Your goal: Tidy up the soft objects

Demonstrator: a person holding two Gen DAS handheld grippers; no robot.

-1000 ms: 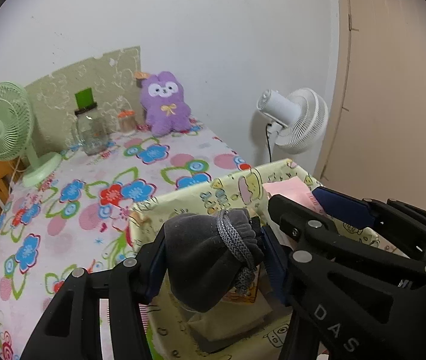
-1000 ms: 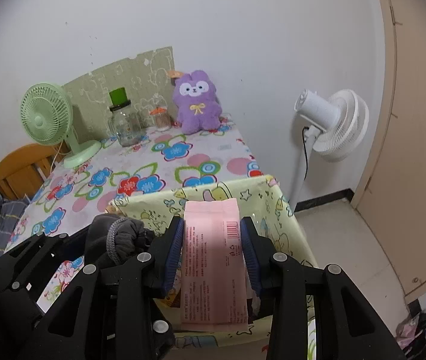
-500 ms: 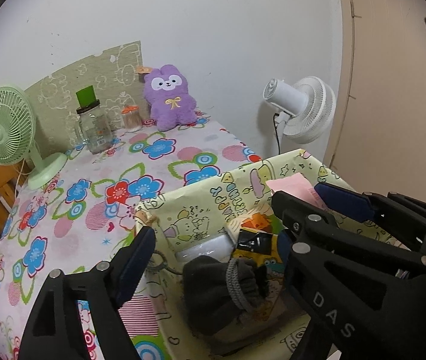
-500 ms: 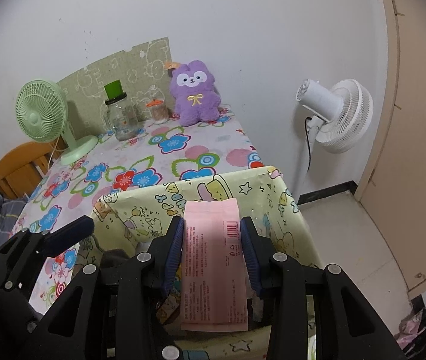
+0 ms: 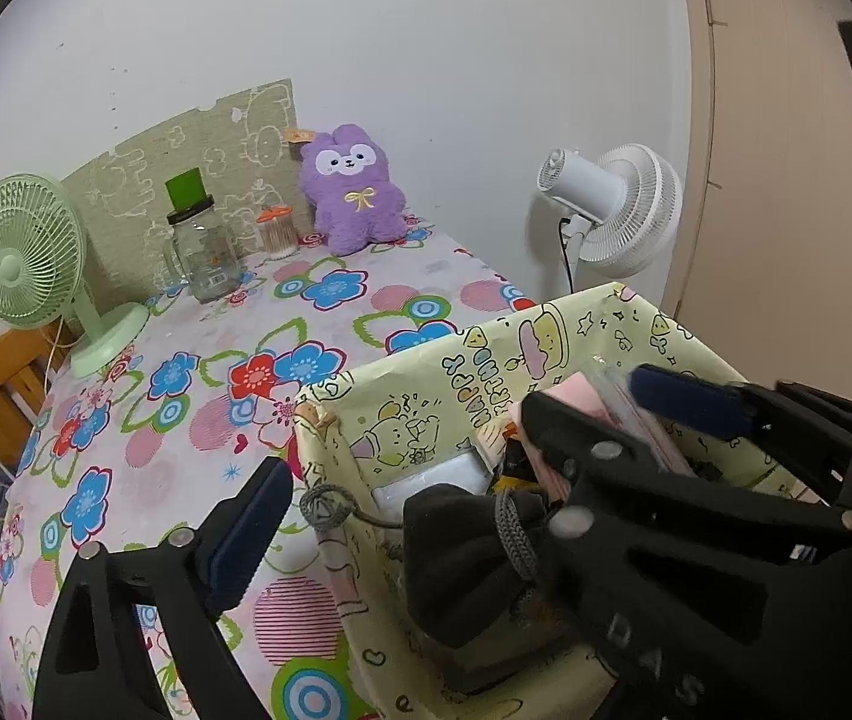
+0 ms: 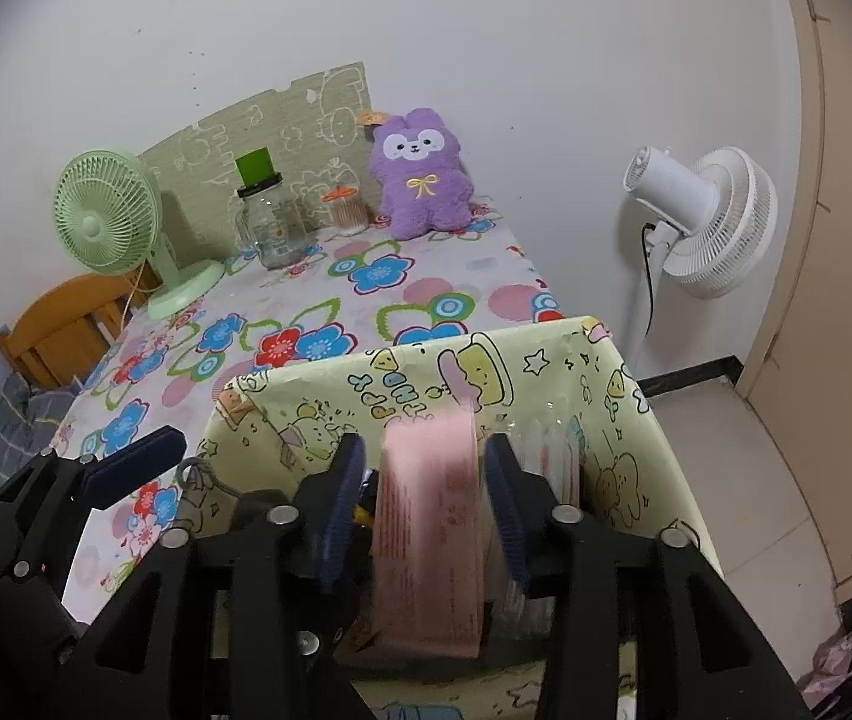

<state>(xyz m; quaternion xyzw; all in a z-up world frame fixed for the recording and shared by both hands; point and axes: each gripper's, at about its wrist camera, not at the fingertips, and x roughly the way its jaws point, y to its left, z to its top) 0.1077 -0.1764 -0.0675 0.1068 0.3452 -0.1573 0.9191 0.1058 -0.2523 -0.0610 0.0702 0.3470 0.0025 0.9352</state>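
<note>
A yellow cartoon-print fabric bin (image 5: 486,354) (image 6: 546,360) stands on the flowered table. Inside it lies a dark grey drawstring pouch (image 5: 468,552), loose. My left gripper (image 5: 405,450) hangs over it with its jaws wide and still opening; the pads touch nothing. The jaws of my right gripper (image 6: 426,462) are opening around a pink packet (image 6: 432,540), which stands upright in the bin, blurred, with a small gap to each pad. A purple plush (image 5: 354,192) (image 6: 420,180) sits against the far wall.
At the back of the table are a green desk fan (image 5: 24,252), a glass jar (image 5: 204,258) and a small orange-lidded container (image 5: 276,231). A white floor fan (image 6: 702,216) stands to the right of the table. A wooden chair (image 6: 60,324) is at the left.
My left gripper opened and the grey pouch dropped from it into the bin. My right gripper's pads came off the pink packet, which sank a little.
</note>
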